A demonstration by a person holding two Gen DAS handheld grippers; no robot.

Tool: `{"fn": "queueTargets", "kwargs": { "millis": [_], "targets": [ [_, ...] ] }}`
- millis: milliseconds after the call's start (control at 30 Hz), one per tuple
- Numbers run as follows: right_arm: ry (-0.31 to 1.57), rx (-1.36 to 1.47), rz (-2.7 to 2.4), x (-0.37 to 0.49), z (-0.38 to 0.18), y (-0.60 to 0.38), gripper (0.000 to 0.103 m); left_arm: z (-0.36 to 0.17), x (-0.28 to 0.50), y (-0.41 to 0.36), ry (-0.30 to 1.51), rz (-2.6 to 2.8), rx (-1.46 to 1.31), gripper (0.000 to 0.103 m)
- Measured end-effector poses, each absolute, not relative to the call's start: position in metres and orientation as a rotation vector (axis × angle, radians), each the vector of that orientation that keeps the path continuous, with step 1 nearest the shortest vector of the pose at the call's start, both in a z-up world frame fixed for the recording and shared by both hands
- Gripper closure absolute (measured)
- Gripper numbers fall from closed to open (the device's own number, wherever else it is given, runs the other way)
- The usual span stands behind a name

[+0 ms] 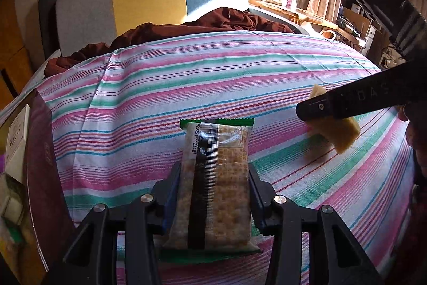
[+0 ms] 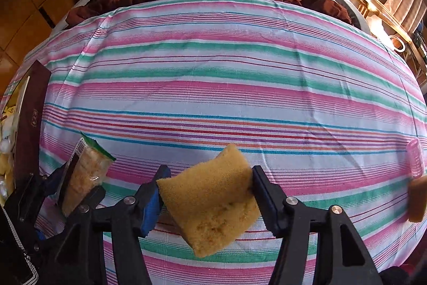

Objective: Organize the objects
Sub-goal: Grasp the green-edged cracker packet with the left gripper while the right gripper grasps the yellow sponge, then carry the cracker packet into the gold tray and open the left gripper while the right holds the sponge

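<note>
Far left: dark red box (image 1: pixel 40 151) at the bed's edge, small cartons and soft items inside; likely the drop-off, that's my guess.

Left gripper (image 1: pixel 213 194): jaws narrow, pads pressing both long sides of the cracker packet (image 1: pixel 217 178), which is lifted off the striped sheet (image 1: pixel 186 76). Packet is light, film is slick, contents brittle. Hold across the width near the middle, as now, and don't squeeze harder or the crackers will crack.

Right gripper (image 2: pixel 206 194): about half open, yellow sponge (image 2: pixel 210 202) between the jaws, tilted, corner hanging below. Both pads look in contact with its edges, and it's held above the sheet. Soft, very light, compressible, so it deforms rather than slips. Grip the mid-body, since a corner hold lets it swing.

Far right: pink ribbed roller (image 2: pixel 416 159) and a brownish item (image 2: pixel 417 202) lie on the sheet, untouched.
</note>
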State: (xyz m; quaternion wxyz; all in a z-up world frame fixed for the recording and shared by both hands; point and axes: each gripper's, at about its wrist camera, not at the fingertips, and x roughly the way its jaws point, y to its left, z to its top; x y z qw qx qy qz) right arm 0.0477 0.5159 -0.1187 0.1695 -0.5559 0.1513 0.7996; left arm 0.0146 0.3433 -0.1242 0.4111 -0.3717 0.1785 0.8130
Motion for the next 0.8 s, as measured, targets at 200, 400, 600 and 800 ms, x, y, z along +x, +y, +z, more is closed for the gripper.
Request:
{"fn": "queueTargets", "kwargs": {
  "millis": [200,400,600,800],
  "targets": [
    [0.415,-1.583,2.271,0.051,-0.12,0.518,0.041,-0.125,0.015,0.344,0.447,2.053,-0.924,0.056],
    [0.356,-1.596,2.27,0.042,-0.128,0.509,0.041,-0.126,0.016,0.344,0.449,2.057,-0.919,0.056],
    [0.319,-1.599,2.273,0.041,-0.132,0.506,0.041,-0.126,0.016,0.345,0.459,2.059,-0.916,0.057],
    [0.294,-1.607,2.271,0.031,-0.137,0.509,0.041,-0.126,0.018,0.345,0.474,2.064,-0.913,0.057]
  ]
}}
